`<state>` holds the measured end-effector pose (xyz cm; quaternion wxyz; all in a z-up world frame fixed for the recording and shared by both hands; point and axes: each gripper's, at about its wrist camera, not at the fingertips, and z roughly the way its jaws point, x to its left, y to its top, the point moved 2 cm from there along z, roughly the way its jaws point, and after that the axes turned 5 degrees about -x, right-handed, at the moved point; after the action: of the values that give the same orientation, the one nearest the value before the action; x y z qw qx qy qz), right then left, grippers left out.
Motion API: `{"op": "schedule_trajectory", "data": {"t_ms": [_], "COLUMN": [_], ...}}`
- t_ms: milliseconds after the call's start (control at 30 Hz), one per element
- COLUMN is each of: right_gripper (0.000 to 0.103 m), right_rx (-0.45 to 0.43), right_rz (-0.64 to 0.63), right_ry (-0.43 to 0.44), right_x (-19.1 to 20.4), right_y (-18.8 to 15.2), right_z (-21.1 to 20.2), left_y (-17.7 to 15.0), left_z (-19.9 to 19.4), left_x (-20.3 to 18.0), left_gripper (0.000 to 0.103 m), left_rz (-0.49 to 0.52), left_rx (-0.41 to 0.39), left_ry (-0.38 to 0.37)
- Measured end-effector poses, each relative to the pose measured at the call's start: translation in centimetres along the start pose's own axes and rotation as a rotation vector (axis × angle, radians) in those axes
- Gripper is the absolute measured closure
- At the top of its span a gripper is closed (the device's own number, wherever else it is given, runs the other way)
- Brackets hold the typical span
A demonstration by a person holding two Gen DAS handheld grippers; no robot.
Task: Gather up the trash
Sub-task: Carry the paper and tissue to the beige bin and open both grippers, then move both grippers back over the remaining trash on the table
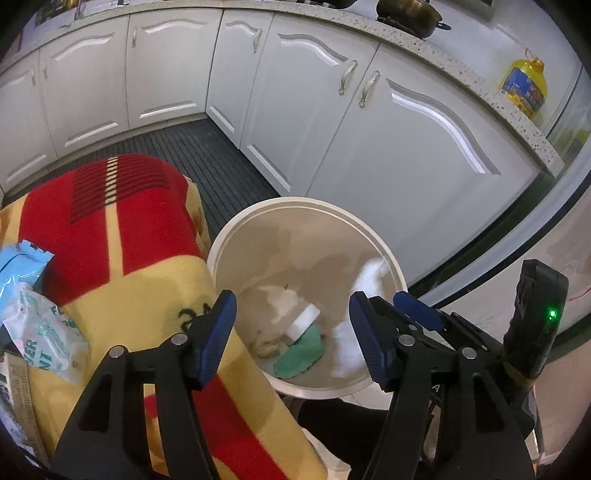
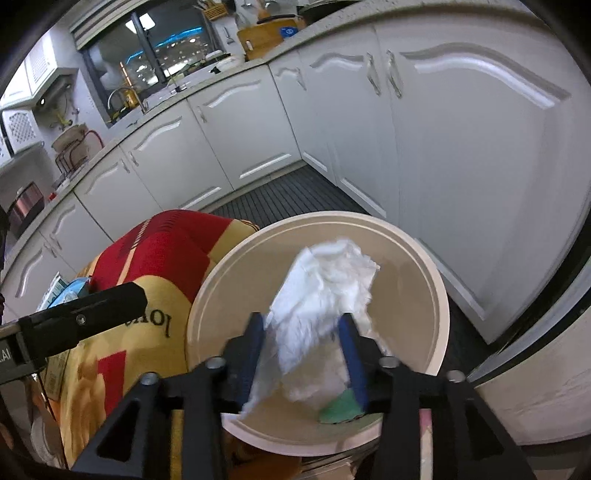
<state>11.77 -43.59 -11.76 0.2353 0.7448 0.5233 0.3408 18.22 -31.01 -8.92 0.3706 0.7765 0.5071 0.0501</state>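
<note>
A crumpled white tissue (image 2: pixel 325 295) hangs over the mouth of the round beige trash bin (image 2: pixel 439 295), between the blue pads of the right hand-held gripper (image 2: pixel 303 350). Whether the pads press on it I cannot tell: the jaws stand partly apart and the paper looks loose and blurred, its lower edge trailing down over the near rim.

From the left wrist view the same tissue (image 1: pixel 369 277) shows as a white smear against the bin's inner wall. On the bottom of the bin (image 1: pixel 258 218) lie a green cloth-like scrap (image 1: pixel 303 354), a white lid-shaped disc (image 1: pixel 304 319) leaning on it, and some pale crumpled paper (image 1: pixel 269 339) beside them.

The left hand-held gripper (image 1: pixel 291 332) hovers above the bin's near edge with its jaws released and wide, nothing between them; the right hand-held gripper's fingers (image 1: pixel 417 310) sit just beside its right finger.

Just to the left of the bin, touching its side, stands something draped in a red and yellow blanket (image 1: pixel 140 229) with dark lettering. On its left end rest a blue plastic wrapper (image 1: pixel 22 266) and a clear printed packet (image 1: pixel 44 332).

The bin stands on a dark ribbed floor mat (image 1: pixel 207 158) in the corner of white kitchen cabinets (image 1: pixel 306 110). On the speckled countertop above are a yellow oil bottle (image 1: pixel 524 85) and a dark pot (image 1: pixel 410 14).
</note>
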Motion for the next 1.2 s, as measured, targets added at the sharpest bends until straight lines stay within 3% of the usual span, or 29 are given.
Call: {"op": "schedule_trajectory", "data": {"t_ms": [567, 1200], "right_gripper": [0.055, 0.041], "right_rx": [-0.028, -0.103], "right_rz": [-0.027, -0.128], "right_ry": [0.004, 0.050], "right_x": [1.5, 8.8], "right_y": [0.0, 0.7], "right_z": [-1.8, -6.3], "left_y": [-0.5, -2.5], "left_z": [-5.0, -12.0], "left_x": [-0.5, 4.6], "left_gripper": [0.041, 0.041], "left_rz": [0.037, -0.028], "left_rx": [-0.135, -0.260], "left_ry": [0.071, 0.185]}}
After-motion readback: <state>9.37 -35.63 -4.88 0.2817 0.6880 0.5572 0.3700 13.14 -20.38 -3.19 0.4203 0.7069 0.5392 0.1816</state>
